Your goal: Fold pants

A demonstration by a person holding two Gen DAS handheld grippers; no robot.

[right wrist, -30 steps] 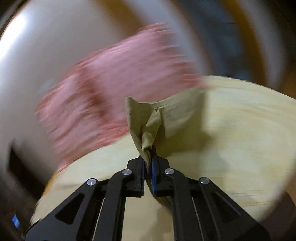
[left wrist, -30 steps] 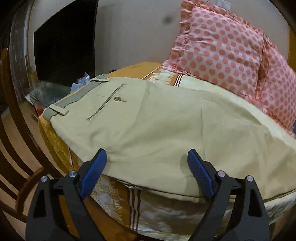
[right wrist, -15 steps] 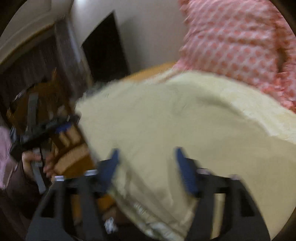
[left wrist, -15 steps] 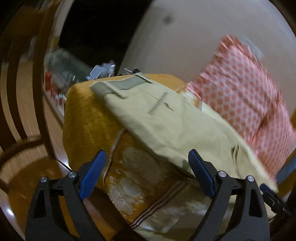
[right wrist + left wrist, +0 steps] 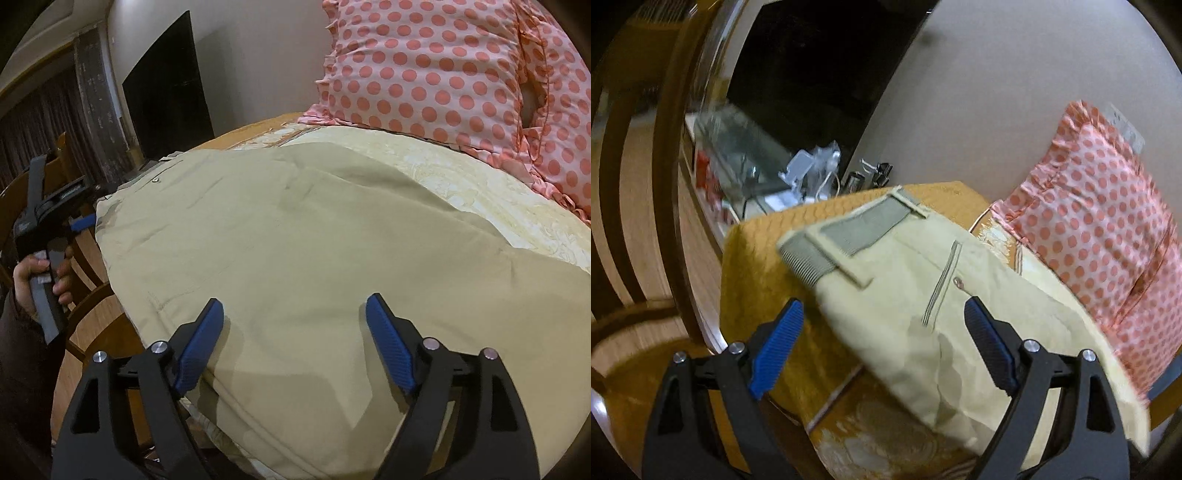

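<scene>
- While both tools hang over the near edge of the bed, the right gripper [image 5: 295,332] sits nearest, its blue pads spread wide and grasping nothing, with tan cloth lying under the gap between them.
- Just as near in its own view, the left gripper [image 5: 882,343] is likewise released, its blue fingers [image 5: 775,350] apart above the hip side of the garment.
- From the right wrist view that left gripper [image 5: 55,206] shows at the far left, held in the person's hand [image 5: 40,273] beside the bed's edge.
- Spread across the bed lie the pants [image 5: 295,236], khaki, folded over on themselves and mostly flat with a few soft creases.
- Toward the left end, the grey-lined waistband [image 5: 849,236] with its belt loops lies on the mustard bedspread [image 5: 757,266], and a welt pocket with a small button [image 5: 957,282] sits just past it.
- Beyond the pants a pale patterned sheet [image 5: 480,173] shows.
- Farther back, a pink polka-dot pillow [image 5: 424,62] leans at the head of the bed.
- Farthest off, a dark screen [image 5: 166,85] stands against the wall, and a cluttered shelf [image 5: 798,177] lies past the bed's corner.
</scene>
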